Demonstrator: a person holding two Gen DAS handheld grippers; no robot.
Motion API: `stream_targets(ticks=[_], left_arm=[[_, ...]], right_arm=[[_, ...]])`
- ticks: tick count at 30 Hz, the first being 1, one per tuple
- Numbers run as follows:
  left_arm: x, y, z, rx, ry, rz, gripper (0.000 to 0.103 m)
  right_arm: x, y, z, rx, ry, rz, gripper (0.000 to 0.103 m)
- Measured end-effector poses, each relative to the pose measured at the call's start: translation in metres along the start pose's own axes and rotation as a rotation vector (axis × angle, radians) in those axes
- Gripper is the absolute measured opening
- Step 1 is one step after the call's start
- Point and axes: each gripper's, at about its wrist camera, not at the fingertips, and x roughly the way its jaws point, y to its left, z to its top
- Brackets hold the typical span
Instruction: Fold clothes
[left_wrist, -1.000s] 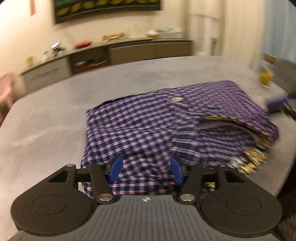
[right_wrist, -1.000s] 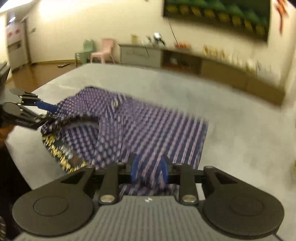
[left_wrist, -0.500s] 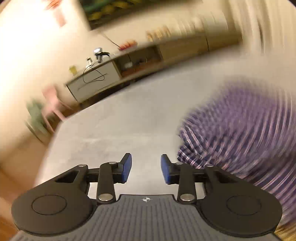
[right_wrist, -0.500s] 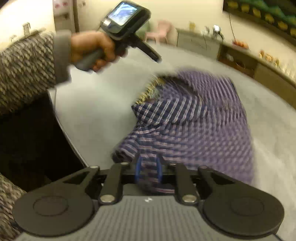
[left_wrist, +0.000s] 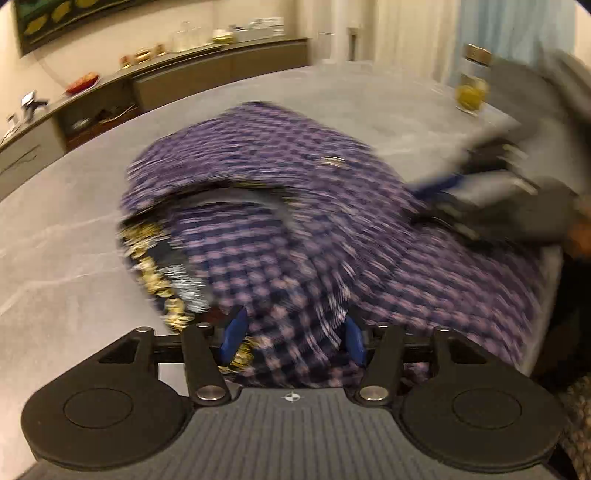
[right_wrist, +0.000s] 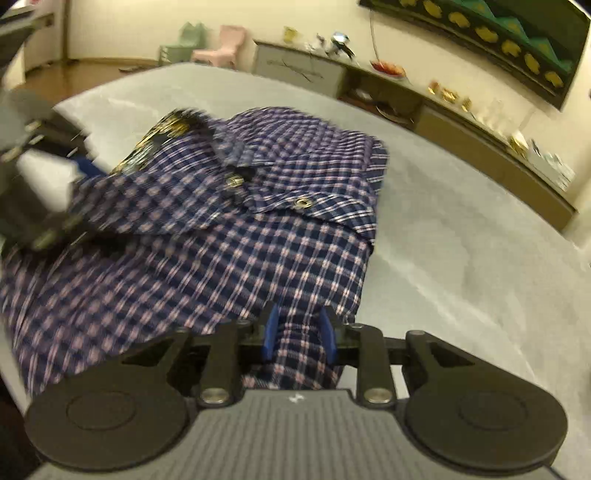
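Left gripper (left_wrist: 293, 334): jaws opening, blue pads spread wide, with a bunched fold of the checked shirt (left_wrist: 295, 229) lying between them. Frame blurred; cannot tell whether the pads press on the cloth.

Right gripper (right_wrist: 298, 334): jaws opening from a narrow gap, with a ridge of the same shirt between the pads, which appear to touch it on both sides. Read as a pinch being let go.

Shirt lies on the grey table (right_wrist: 461, 236), near the edge closest to the person, collar and gold-printed lining (left_wrist: 151, 258) toward the left hand's side. Snap buttons (right_wrist: 303, 202) show on the upper layer. Sides look turned in to a rough rectangle.

Judgement on progress: the fold is well along, with the body gathered into a compact stack. Left to do: flatten the bunched near hem, tidy the loose collar and lining, perhaps one more fold.

Room and edges: near table edge is just beside the shirt in both views, little margin there. Beyond the shirt the tabletop runs open. A glass jar (left_wrist: 472, 83) stands well apart at the far right of the left view. A sideboard (right_wrist: 443, 110) along the wall lies beyond the table.
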Motion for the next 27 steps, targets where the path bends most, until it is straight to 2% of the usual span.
stream_targets(ticks=[1, 2, 3, 6, 9, 10, 13, 15, 16, 18, 21, 23, 24, 27], left_arm=[[-0.002, 0.006, 0.001, -0.002, -0.005, 0.073, 0.062], [-0.004, 0.011, 0.002, -0.004, -0.013, 0.151, 0.058], [-0.006, 0.016, 0.003, -0.005, -0.02, 0.23, 0.058], [-0.044, 0.025, -0.007, -0.065, -0.089, 0.219, 0.058], [-0.084, 0.033, -0.017, -0.129, -0.159, 0.193, 0.059], [-0.089, 0.03, -0.02, -0.129, -0.154, 0.172, 0.06], [-0.065, 0.012, -0.037, -0.048, -0.032, 0.145, 0.06], [-0.045, 0.008, -0.044, 0.019, 0.008, 0.167, 0.064], [-0.04, 0.008, -0.048, 0.051, 0.008, 0.176, 0.069], [-0.034, 0.018, -0.039, 0.067, 0.004, 0.214, 0.069], [-0.011, 0.034, -0.021, 0.11, 0.001, 0.364, 0.068], [-0.009, 0.055, -0.006, 0.043, -0.009, 0.377, 0.059], [-0.017, 0.063, -0.003, -0.009, -0.049, 0.344, 0.059], [-0.043, 0.084, -0.01, -0.158, -0.142, 0.215, 0.059]], right_arm=[[-0.007, 0.008, -0.001, 0.014, 0.023, 0.034, 0.027], [-0.018, 0.018, -0.002, 0.034, 0.042, 0.137, 0.027], [-0.026, 0.022, 0.001, 0.026, 0.031, 0.195, 0.024], [-0.048, 0.034, 0.013, -0.002, -0.004, 0.366, 0.026], [-0.035, 0.0, 0.039, 0.035, -0.087, 0.279, 0.029], [-0.023, -0.017, 0.047, 0.062, -0.106, 0.244, 0.029], [0.022, -0.054, 0.057, 0.079, -0.12, 0.144, 0.029], [0.054, -0.071, 0.053, 0.061, -0.081, 0.078, 0.029], [0.062, -0.076, 0.045, 0.039, -0.078, 0.057, 0.03], [0.067, -0.083, 0.034, 0.033, -0.05, 0.023, 0.032], [0.053, -0.082, 0.021, 0.054, 0.02, -0.027, 0.033], [0.039, -0.068, 0.008, 0.013, 0.037, -0.05, 0.033], [0.032, -0.065, 0.002, 0.01, 0.041, -0.035, 0.033], [0.009, -0.081, -0.002, 0.119, -0.038, 0.035, 0.035]])
